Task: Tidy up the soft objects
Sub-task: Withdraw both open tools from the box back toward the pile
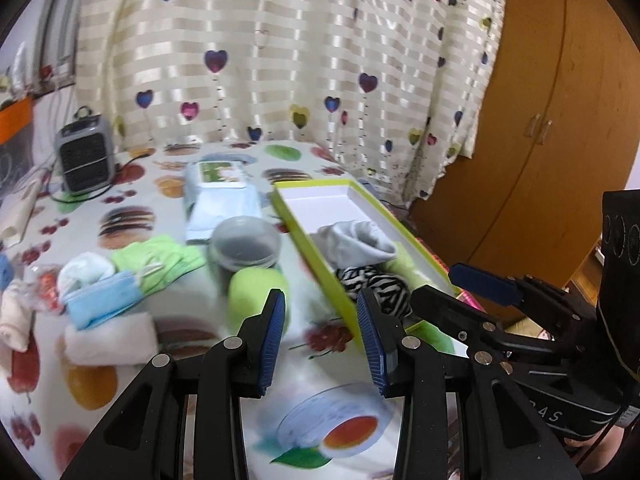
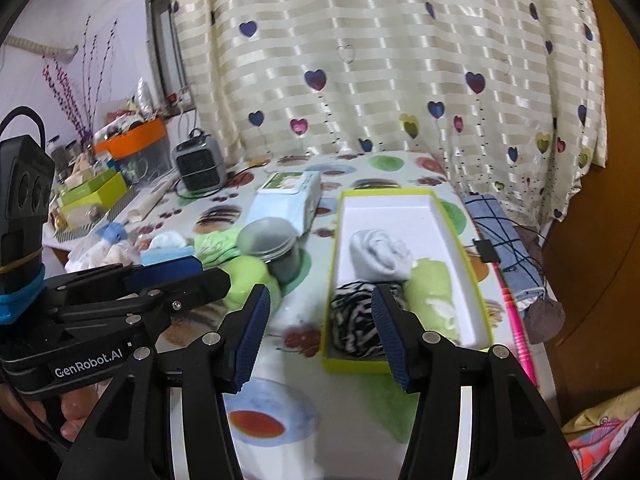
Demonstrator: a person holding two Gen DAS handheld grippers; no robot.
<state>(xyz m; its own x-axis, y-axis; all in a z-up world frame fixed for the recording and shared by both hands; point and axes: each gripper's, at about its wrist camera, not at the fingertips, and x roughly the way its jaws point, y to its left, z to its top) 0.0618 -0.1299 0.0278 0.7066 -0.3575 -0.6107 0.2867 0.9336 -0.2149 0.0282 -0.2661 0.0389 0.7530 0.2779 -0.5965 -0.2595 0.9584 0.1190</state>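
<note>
A lime-green box with a white inside holds a grey sock roll, a black-and-white striped roll and a light green roll. The box also shows in the left wrist view. Another light green roll lies on the tablecloth left of the box. Further left lie a blue cloth, a green cloth, a white sock and a white roll. My left gripper is open and empty, just in front of the green roll. My right gripper is open and empty at the box's near end.
A lidded grey jar stands behind the loose green roll. A wipes packet and a small grey heater sit further back. A curtain hangs behind the table, a wooden wardrobe at right. A folded blue cloth lies right of the box.
</note>
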